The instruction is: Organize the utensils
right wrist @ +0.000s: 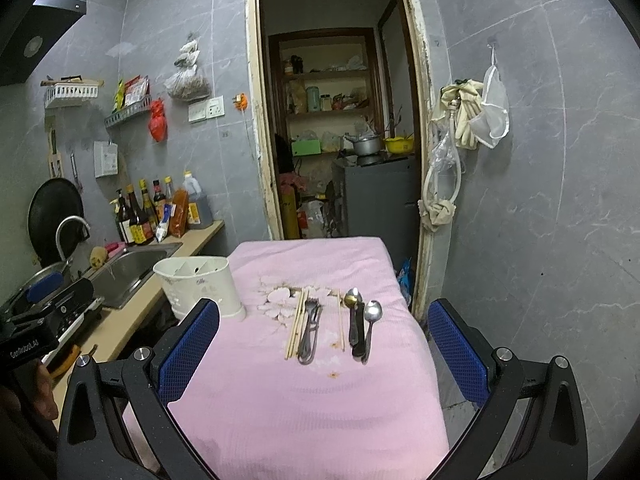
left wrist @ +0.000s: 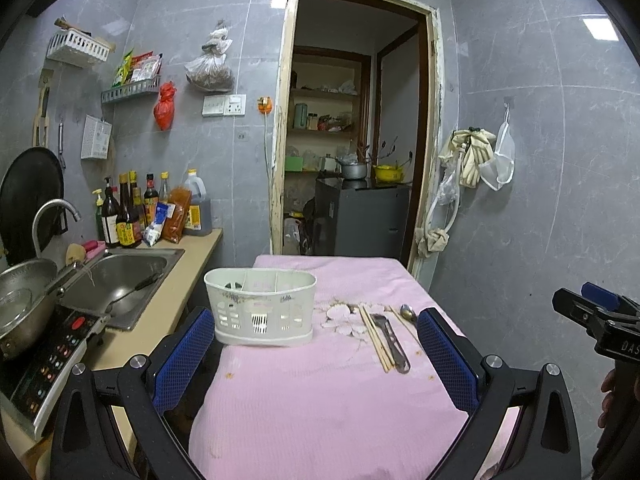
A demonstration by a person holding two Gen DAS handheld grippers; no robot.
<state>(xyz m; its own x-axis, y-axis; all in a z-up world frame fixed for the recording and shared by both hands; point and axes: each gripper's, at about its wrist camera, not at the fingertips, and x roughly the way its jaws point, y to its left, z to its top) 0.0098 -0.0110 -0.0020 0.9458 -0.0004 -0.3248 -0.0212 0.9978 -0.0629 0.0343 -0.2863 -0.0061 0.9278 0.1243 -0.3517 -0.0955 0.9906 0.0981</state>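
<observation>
A white slotted utensil holder [left wrist: 260, 306] [right wrist: 200, 286] stands on the left side of a pink cloth-covered table [left wrist: 320, 408] [right wrist: 308, 400]. To its right lie wooden chopsticks [right wrist: 297, 328] [left wrist: 374, 338], a dark fork [right wrist: 310, 330] [left wrist: 390, 340], a single chopstick [right wrist: 341, 326], a gold-bowled spoon with a black handle [right wrist: 354, 320] and a silver spoon [right wrist: 371, 326] [left wrist: 408, 313]. My left gripper [left wrist: 316, 354] is open and empty, just short of the holder. My right gripper [right wrist: 324, 346] is open and empty, short of the utensils.
A counter on the left holds a steel sink [left wrist: 120, 280], sauce bottles [left wrist: 132, 212], a pan [left wrist: 20, 304] and an induction cooker [left wrist: 52, 360]. An open doorway [left wrist: 352, 140] lies behind the table. Gloves and a hose [left wrist: 468, 160] hang on the right wall.
</observation>
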